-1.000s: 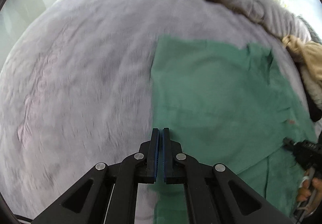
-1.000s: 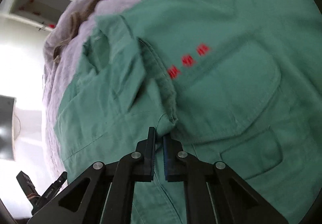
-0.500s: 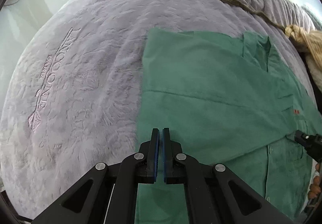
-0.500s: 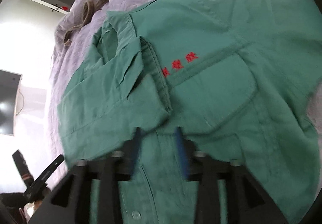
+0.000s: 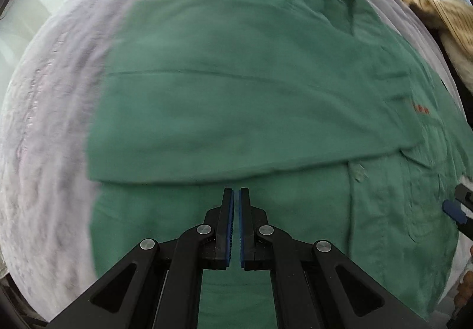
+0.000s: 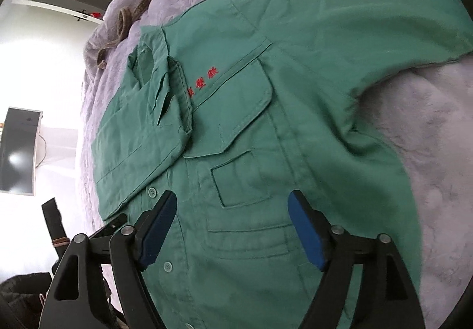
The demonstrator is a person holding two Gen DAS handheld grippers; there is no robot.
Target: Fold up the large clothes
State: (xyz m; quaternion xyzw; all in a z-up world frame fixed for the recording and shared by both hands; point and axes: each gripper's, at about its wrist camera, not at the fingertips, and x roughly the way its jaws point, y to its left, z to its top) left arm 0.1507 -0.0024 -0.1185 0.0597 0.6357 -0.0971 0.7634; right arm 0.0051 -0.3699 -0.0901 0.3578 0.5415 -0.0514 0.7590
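A large green work shirt (image 5: 236,92) lies face up on the lilac bedspread (image 5: 50,157). Its left side and sleeve (image 6: 139,133) are folded over the front, next to the red lettering (image 6: 204,82) and the flap pocket (image 6: 242,110). My left gripper (image 5: 236,190) hovers over the shirt's lower part, just below the folded edge, shut with nothing in it. My right gripper (image 6: 233,196) is over the lower pocket; its jaws are opening, with nothing between them. The tip of the right gripper (image 5: 456,207) also shows at the right edge of the left wrist view.
A brown cord (image 6: 142,0) lies across the far end of the bedspread (image 6: 428,166). A tan fluffy garment (image 5: 443,12) sits at the far right. A dark screen (image 6: 17,151) hangs on the wall to the left of the bed.
The right gripper let go of the folded sleeve's edge, opened wide and drew back down the shirt. The left gripper, still shut, moved from the shirt's edge over the cloth.
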